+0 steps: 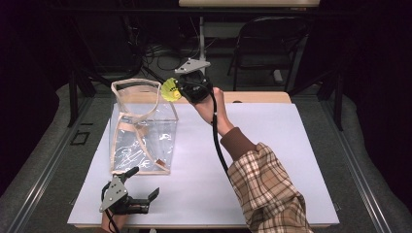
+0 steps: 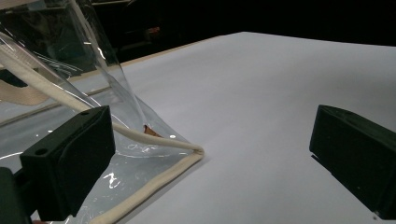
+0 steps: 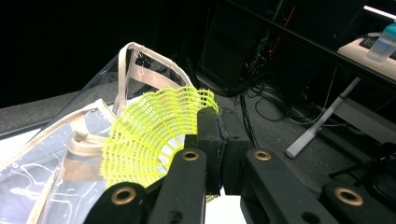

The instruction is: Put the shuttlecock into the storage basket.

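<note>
The right gripper [image 1: 180, 90] has its jaws clamped on a yellow shuttlecock [image 1: 170, 90], raised beside the clear tote bag's [image 1: 141, 128] open top. The left gripper [image 1: 141, 187], jaws wide and empty, sits on the table [image 1: 272, 145] at the bag's near corner.

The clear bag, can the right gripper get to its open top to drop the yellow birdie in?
Probably yes. The right gripper, shut on the yellow shuttlecock, is held up beside the clear bag, level with its open top. Nothing stands between them, and the left gripper waits open by the bag's near bottom corner.
</note>
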`<control>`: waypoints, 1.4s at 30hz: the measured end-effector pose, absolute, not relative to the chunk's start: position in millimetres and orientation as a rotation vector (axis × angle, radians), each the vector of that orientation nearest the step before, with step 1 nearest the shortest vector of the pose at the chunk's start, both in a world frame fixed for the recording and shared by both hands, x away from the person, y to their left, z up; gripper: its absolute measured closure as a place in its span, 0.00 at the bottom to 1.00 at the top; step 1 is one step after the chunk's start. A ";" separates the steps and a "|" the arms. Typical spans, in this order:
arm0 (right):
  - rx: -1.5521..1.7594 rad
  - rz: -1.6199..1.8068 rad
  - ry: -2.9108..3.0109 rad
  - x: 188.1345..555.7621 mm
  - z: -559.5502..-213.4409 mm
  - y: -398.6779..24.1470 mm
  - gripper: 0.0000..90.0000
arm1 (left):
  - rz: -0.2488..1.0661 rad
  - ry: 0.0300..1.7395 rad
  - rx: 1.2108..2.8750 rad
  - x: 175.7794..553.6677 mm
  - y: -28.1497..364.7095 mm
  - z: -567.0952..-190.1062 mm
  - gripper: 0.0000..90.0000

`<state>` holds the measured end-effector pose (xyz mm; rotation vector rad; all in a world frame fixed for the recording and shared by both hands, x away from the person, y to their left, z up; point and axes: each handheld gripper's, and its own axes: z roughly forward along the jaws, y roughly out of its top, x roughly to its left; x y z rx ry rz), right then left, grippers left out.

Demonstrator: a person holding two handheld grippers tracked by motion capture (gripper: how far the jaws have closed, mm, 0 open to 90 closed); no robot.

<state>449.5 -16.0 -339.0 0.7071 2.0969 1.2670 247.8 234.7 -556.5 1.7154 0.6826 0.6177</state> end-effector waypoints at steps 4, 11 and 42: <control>0.705 1.272 2.095 450.2 -338.0 -13.5 0.99 | 0.618 0.681 1.716 247.9 234.9 -556.5 0.00; 0.699 1.278 2.090 451.3 -335.2 -10.3 0.99 | 0.617 0.681 1.715 247.7 234.9 -556.4 0.00; 0.658 1.316 2.061 453.0 -324.7 5.9 0.99 | 0.615 0.683 1.712 246.9 236.0 -556.1 0.00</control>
